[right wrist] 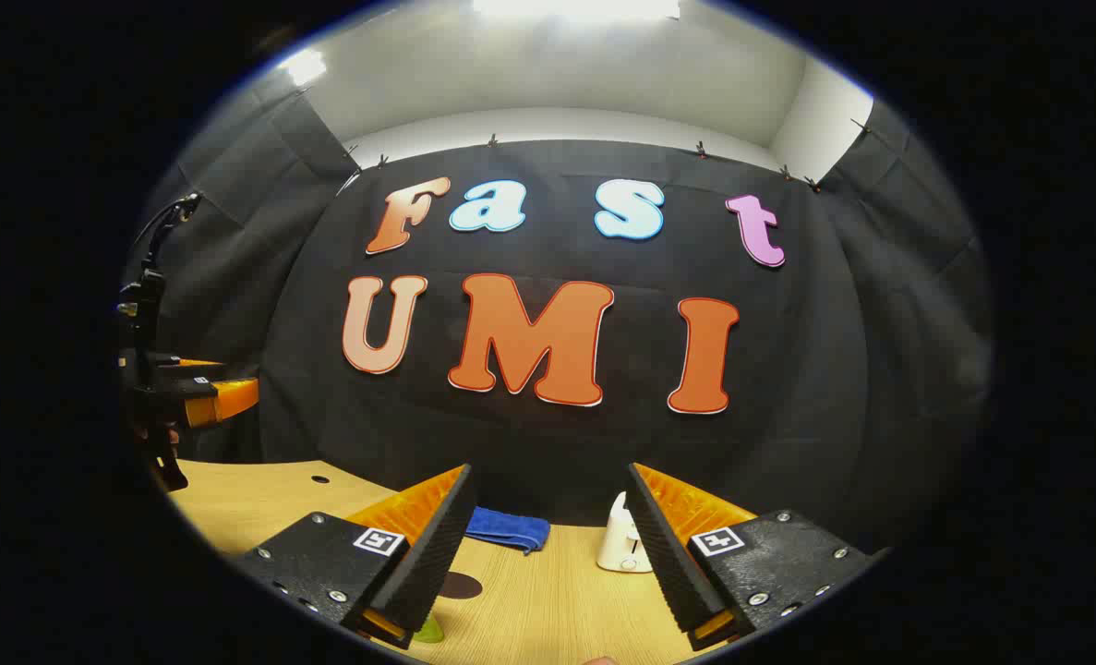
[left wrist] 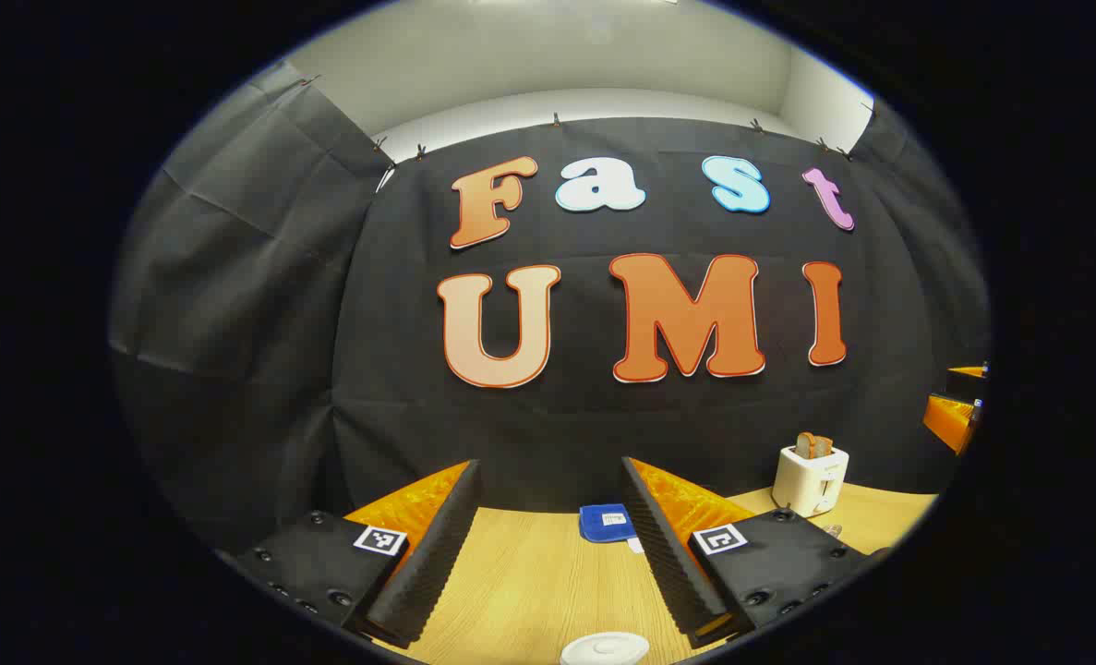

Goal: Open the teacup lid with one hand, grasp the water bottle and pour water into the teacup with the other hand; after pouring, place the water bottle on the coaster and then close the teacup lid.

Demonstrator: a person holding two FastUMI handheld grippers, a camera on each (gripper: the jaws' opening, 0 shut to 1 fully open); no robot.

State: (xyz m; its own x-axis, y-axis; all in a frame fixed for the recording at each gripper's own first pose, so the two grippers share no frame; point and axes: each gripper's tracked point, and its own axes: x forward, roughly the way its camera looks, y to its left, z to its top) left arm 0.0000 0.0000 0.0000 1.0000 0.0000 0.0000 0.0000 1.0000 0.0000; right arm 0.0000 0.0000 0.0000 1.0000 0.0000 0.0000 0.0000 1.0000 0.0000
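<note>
A white round teacup lid [left wrist: 605,648] peeks in at the bottom edge of the left gripper view, just below and between the fingers; the cup body is out of sight. My left gripper [left wrist: 549,473] is open above it with nothing between its fingers, and it also appears far left in the right gripper view [right wrist: 198,392]. My right gripper [right wrist: 548,476] is open and empty too, held over the wooden table [right wrist: 548,610]. A dark round coaster [right wrist: 461,585] lies beside its left finger. A small green thing [right wrist: 429,632] pokes out under that finger; what it is I cannot tell.
A white toaster [left wrist: 811,478] with toast in it stands at the back of the table, also seen as the toaster [right wrist: 623,547] behind the right finger. A folded blue cloth [left wrist: 606,523], [right wrist: 508,529] lies near the back wall. The other gripper's orange parts [left wrist: 956,417] show at far right.
</note>
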